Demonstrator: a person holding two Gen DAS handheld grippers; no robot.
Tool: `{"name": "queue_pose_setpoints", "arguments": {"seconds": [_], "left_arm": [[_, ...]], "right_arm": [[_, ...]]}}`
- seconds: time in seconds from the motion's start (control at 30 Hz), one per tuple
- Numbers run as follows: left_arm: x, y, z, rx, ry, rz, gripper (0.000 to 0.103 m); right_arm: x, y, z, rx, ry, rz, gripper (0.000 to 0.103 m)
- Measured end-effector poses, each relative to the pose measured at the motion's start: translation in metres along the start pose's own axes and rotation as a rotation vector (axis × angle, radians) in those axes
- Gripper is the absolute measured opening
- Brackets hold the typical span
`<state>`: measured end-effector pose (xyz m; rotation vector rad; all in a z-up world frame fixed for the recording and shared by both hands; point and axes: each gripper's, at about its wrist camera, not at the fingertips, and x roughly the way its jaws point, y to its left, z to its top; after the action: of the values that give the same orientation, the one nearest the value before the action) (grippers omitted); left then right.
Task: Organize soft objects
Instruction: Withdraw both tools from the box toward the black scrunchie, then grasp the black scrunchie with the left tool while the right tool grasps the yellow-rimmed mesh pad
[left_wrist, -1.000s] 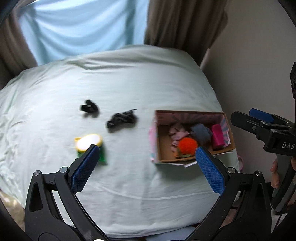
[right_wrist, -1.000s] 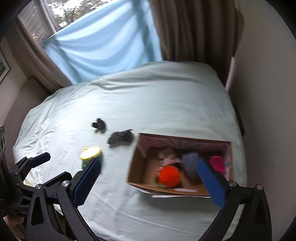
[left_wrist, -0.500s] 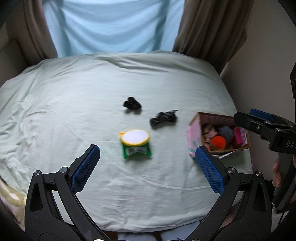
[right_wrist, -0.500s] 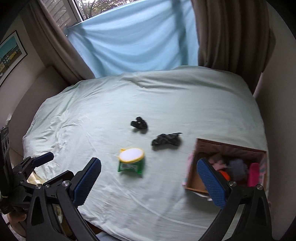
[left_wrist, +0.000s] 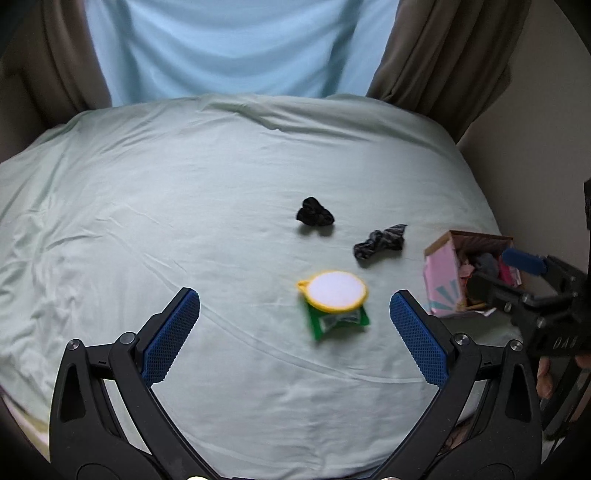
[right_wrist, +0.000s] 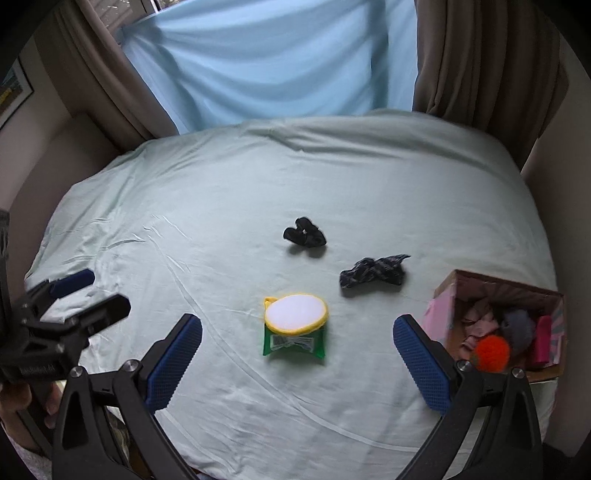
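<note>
A green packet topped by a white pad with a yellow rim (left_wrist: 334, 302) (right_wrist: 295, 325) lies on the pale green bed. Beyond it lie a black scrunchie (left_wrist: 314, 216) (right_wrist: 304, 236) and a dark patterned cloth (left_wrist: 380, 242) (right_wrist: 373, 275). A pink cardboard box (left_wrist: 443, 280) (right_wrist: 443, 314) at the right edge holds an orange pom-pom (right_wrist: 493, 352), a grey piece and a pink piece. My left gripper (left_wrist: 295, 328) is open and empty, above the bed before the packet. My right gripper (right_wrist: 297, 354) is open and empty, the packet between its fingers in view.
The bed sheet (left_wrist: 166, 203) spreads wide to the left and back. A blue curtain (right_wrist: 277, 62) and brown drapes (right_wrist: 480, 55) hang behind. A wall (left_wrist: 535, 129) runs close along the right side, next to the box.
Both views swung left, from the box toward the middle of the bed. The packet now sits centred and the box has slid to the right edge. Both grippers stayed open.
</note>
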<state>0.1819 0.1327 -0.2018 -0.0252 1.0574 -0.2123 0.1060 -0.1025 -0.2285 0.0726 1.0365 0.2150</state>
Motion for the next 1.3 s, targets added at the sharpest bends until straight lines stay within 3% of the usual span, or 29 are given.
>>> {"name": "queue_pose_setpoints", "arguments": {"seconds": [0.3,0.67,0.93,1.0,1.07,1.3], "left_arm": [[0.081,0.027,0.049,0.06,0.055,-0.028,0.102],[0.206,0.009,0.108,0.155,0.147,-0.068,0.102],[0.287,-0.018,0.13,0.287,0.204,-0.096,0.098],[0.306,-0.025,0.132,0.308,0.221,-0.114,0.096],[0.321,-0.031,0.132,0.328,0.234,-0.126,0.093],[0.372,-0.054,0.117,0.411,0.299,-0.143,0.076]], "right_arm": [[0.083,0.015,0.008,0.039,0.082,-0.007,0.103],[0.197,-0.001,0.016,0.059,0.22,-0.027,0.103],[0.248,0.002,0.011,-0.017,0.308,-0.041,0.103],[0.26,0.004,0.007,-0.039,0.29,-0.047,0.095],[0.274,0.004,0.0,-0.05,0.331,-0.044,0.079],[0.296,-0.003,-0.02,-0.034,0.339,-0.051,0.079]]}}
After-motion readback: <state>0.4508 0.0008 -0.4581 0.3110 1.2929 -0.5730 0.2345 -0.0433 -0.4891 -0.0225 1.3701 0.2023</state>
